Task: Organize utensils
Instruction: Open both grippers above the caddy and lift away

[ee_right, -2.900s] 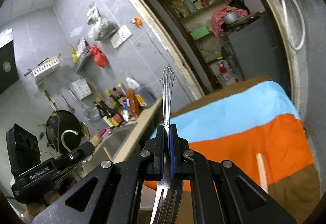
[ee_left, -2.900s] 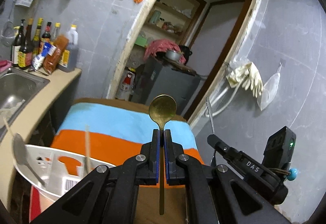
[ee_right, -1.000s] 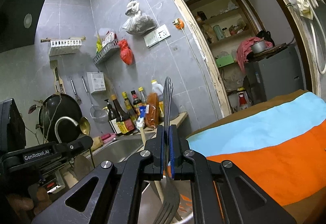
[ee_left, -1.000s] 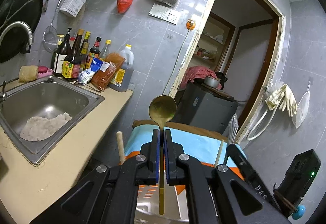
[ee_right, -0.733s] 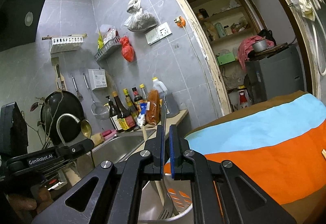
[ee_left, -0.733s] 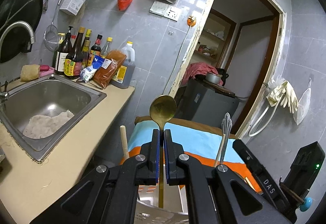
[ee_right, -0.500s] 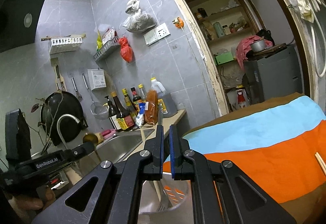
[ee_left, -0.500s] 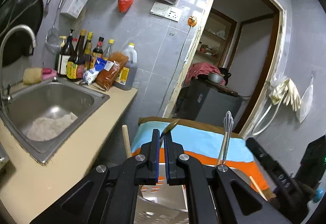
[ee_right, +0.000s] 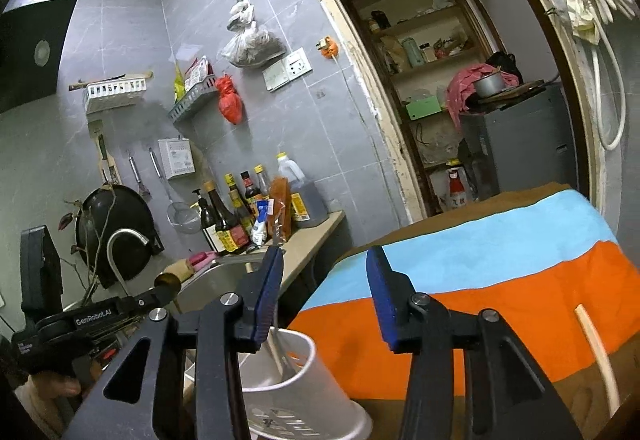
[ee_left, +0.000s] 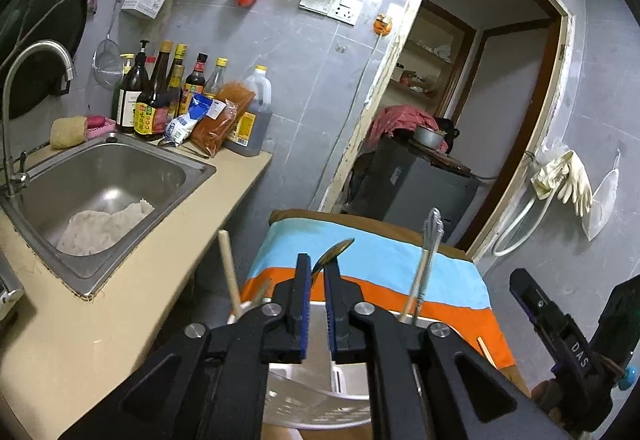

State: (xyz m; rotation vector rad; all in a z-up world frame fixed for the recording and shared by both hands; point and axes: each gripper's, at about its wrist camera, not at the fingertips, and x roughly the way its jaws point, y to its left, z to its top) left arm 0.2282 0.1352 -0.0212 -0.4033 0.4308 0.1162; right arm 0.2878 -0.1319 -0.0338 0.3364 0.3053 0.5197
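Observation:
In the left wrist view my left gripper (ee_left: 316, 270) hovers over the white utensil holder (ee_left: 304, 392). Its jaws are opening, and the brass spoon (ee_left: 334, 250) leans loose between them, tipped to the right. A silver fork (ee_left: 430, 252) and a wooden chopstick (ee_left: 228, 268) stand upright in the holder. In the right wrist view my right gripper (ee_right: 324, 280) is above and behind the holder (ee_right: 320, 372). Its jaws are opening with nothing between them. The left gripper (ee_right: 160, 294) shows at the left with the spoon bowl (ee_right: 168, 280) at its tip.
A steel sink (ee_left: 140, 168) with a white cloth in it is set in the beige counter to the left, with sauce bottles (ee_left: 160, 96) behind it. The holder stands on a blue, orange and brown striped cloth (ee_right: 500, 260), where a loose chopstick (ee_right: 596, 352) lies at the right.
My right gripper let go of the fork, which now stands in the holder, then drew up and back. My left jaws have parted; the spoon has tipped over and sunk lower.

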